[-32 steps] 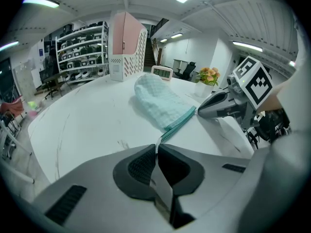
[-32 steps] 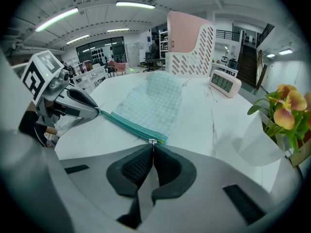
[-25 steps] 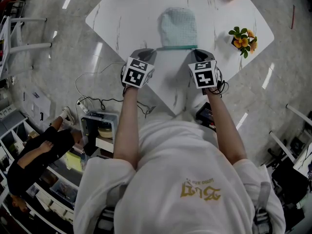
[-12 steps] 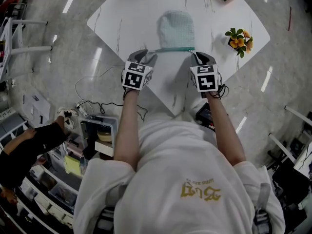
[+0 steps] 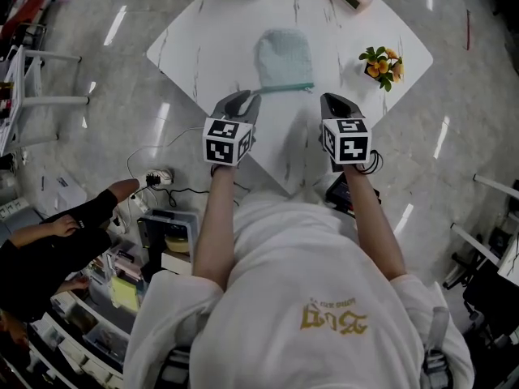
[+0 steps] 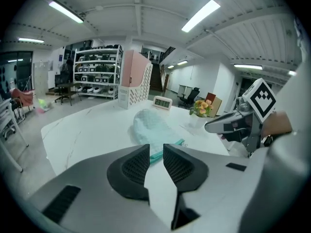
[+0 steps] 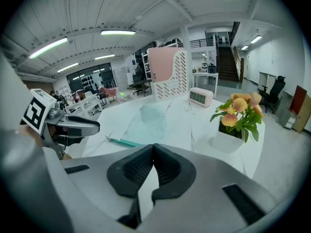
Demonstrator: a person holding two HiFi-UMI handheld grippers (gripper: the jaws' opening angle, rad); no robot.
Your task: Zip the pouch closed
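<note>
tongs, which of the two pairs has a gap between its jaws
The left tongs: their jaws stand apart, closing now, with nothing between them. The right tongs have their jaws pressed together on nothing.

Pouch (image 5: 285, 59) was pale mint w/ a fine waffle grid; zip edge (image 5: 285, 88) was darker teal. Table (image 5: 211, 39) under pouch was white w/ thin grey marble veins. Flowers (image 5: 381, 65) right of pouch were orange + yellow w/ green leaves, in a white pot (image 7: 231, 140). File holder (image 7: 167, 72) beyond pouch was pink, its side white w/ slotted perforations. Clock (image 7: 201, 96) beyond pouch was white. Floor (image 5: 122, 79) left of pouch was glossy grey. Shirt (image 5: 308, 282) was white w/ a gold print (image 5: 334, 316).
</note>
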